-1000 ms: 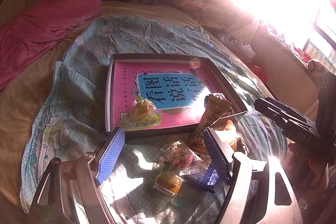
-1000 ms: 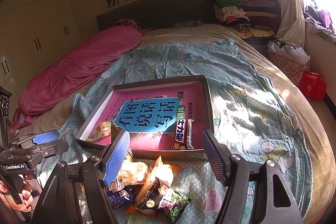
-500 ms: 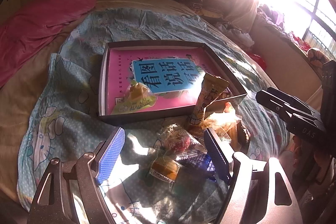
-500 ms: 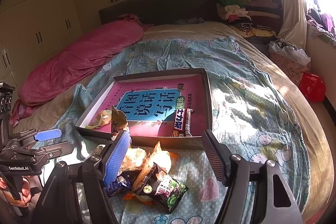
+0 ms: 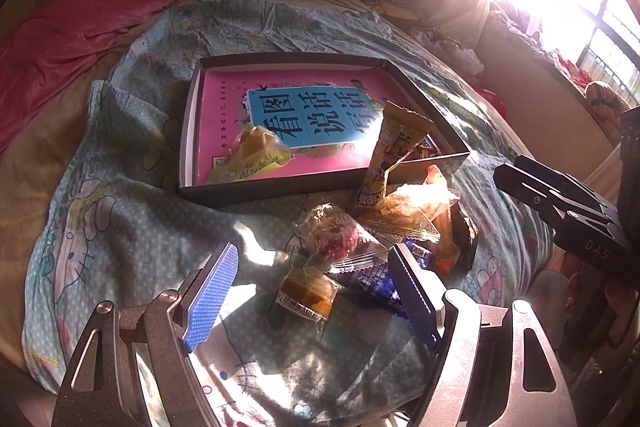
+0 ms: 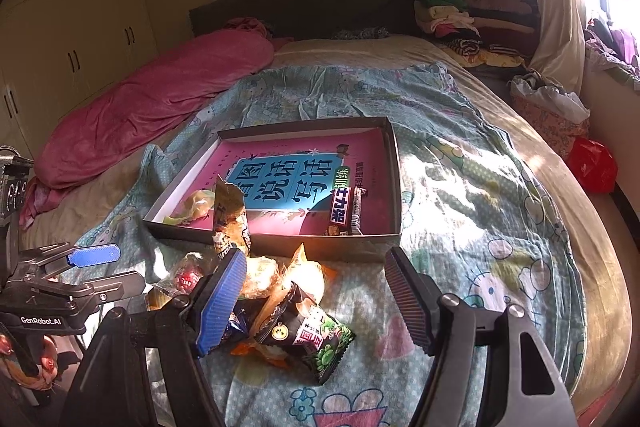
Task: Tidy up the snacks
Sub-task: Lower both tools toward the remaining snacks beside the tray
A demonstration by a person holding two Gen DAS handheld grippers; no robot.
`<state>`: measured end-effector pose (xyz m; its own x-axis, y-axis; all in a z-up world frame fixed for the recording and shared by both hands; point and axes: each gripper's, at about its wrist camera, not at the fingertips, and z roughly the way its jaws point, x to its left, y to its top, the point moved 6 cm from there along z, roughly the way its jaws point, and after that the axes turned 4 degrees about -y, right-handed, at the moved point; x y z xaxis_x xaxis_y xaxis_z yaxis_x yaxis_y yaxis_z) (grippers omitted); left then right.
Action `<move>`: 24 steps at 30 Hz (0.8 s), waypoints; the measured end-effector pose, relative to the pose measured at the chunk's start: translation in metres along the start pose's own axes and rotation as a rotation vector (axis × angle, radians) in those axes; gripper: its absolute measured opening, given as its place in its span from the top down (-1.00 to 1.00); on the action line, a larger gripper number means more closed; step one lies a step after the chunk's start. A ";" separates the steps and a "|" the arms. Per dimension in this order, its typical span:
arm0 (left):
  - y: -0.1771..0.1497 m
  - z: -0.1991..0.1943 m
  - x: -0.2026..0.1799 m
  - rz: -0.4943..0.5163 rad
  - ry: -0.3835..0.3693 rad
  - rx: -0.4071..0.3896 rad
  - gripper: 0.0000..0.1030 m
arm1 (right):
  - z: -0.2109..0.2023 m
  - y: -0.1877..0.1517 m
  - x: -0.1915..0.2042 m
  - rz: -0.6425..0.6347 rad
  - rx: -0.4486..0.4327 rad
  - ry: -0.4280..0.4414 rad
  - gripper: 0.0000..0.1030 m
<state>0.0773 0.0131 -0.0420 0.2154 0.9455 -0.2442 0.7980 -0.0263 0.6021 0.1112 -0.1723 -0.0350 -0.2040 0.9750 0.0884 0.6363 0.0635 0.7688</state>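
Big dark characters, 看图说话写话, fill the blue panel on the pink book lying in the box, and its green tag reads 训练. The chocolate bar beside it carries 士力架. The left gripper body is marked "GenRobot.AI". The right gripper body shows "DAS". Print on the other snack wrappers is too small to read.
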 end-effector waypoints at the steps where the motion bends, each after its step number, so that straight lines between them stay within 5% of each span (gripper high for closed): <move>1: -0.001 0.001 0.000 0.002 0.002 0.005 -0.53 | -0.001 0.000 -0.001 0.001 -0.001 0.001 -0.38; 24: -0.018 0.003 -0.001 0.009 0.023 0.052 -0.53 | -0.005 -0.009 -0.002 -0.012 0.014 0.003 -0.39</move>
<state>0.0645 0.0122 -0.0545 0.2101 0.9524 -0.2210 0.8242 -0.0509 0.5641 0.1023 -0.1761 -0.0386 -0.2135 0.9736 0.0812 0.6439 0.0777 0.7611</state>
